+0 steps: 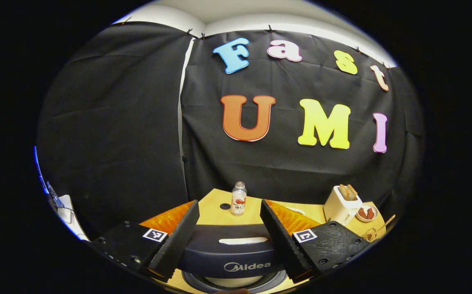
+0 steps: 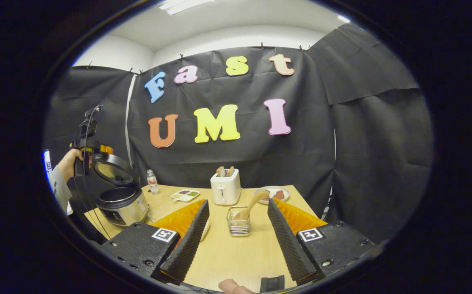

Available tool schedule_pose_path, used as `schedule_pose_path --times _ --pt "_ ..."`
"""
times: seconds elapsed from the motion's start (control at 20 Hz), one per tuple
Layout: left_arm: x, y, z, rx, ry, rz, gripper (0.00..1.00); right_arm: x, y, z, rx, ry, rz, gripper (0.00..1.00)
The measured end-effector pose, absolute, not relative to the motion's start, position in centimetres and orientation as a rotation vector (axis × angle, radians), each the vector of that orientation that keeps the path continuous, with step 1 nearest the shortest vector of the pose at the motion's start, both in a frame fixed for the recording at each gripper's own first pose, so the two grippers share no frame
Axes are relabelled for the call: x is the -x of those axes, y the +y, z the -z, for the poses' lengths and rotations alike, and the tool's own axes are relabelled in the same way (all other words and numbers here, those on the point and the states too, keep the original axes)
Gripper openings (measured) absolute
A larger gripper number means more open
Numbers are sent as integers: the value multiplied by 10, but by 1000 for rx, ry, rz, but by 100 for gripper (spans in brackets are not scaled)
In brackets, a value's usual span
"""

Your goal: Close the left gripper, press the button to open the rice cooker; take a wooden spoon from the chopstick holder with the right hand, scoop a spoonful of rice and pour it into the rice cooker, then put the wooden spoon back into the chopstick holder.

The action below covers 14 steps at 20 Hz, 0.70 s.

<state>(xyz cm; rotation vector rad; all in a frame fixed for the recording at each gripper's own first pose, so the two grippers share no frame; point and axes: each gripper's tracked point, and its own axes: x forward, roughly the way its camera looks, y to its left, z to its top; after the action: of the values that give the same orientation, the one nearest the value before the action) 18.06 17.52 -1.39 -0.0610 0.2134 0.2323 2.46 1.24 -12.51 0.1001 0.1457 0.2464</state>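
Observation:
The rice cooker (image 2: 121, 206) stands at the table's left edge with its lid (image 2: 115, 169) swung up. A hand (image 2: 70, 163) holds my left gripper (image 2: 86, 143) just above that raised lid. In the left gripper view the dark lid (image 1: 227, 249) lies between and below my left gripper's (image 1: 229, 201) open fingers. My right gripper (image 2: 238, 202) is open above the table. Straight ahead of it stands the chopstick holder (image 2: 238, 226), with the wooden spoon (image 2: 252, 204) leaning up and to the right in it. A white rim (image 2: 206, 229) peeks out behind the left finger.
A white toaster (image 2: 225, 188) with bread stands at the back, a plate (image 2: 274, 192) of food to its right. A small tray (image 2: 184, 195) and a bottle (image 2: 152, 181) sit back left. The wooden table (image 2: 236, 257) runs up to the black cloth walls.

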Motion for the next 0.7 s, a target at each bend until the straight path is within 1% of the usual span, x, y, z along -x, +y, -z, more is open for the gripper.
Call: schedule_pose_path --times 0.15,0.2,0.25,0.3,0.35,0.45,0.5,0.55,0.6,0.7 --pt "-164 169 38 55 242 -226 96 -20 26 123 -83 138 -262 91" --pt "-158 166 46 54 255 -224 96 -17 32 124 -79 138 -274 93" --pt "-152 164 55 53 266 -225 96 -15 38 123 -80 139 -285 93" --pt "-147 161 64 51 279 -226 100 -14 42 124 -78 141 -292 93" --pt "-141 160 74 50 290 -230 96 -13 44 125 -72 143 -298 91" --pt "-134 158 91 43 300 -241 96 -11 45 127 -58 144 -294 91" --pt "-129 156 98 40 303 -243 96 -9 46 128 -47 144 -293 93" --pt "-127 155 101 36 290 -243 96 -9 48 129 -39 146 -294 91" --pt "-126 154 103 29 281 -243 97 -8 51 129 -34 148 -298 93" --pt "-124 153 108 19 271 -244 97 -7 59 132 -32 155 -311 93"
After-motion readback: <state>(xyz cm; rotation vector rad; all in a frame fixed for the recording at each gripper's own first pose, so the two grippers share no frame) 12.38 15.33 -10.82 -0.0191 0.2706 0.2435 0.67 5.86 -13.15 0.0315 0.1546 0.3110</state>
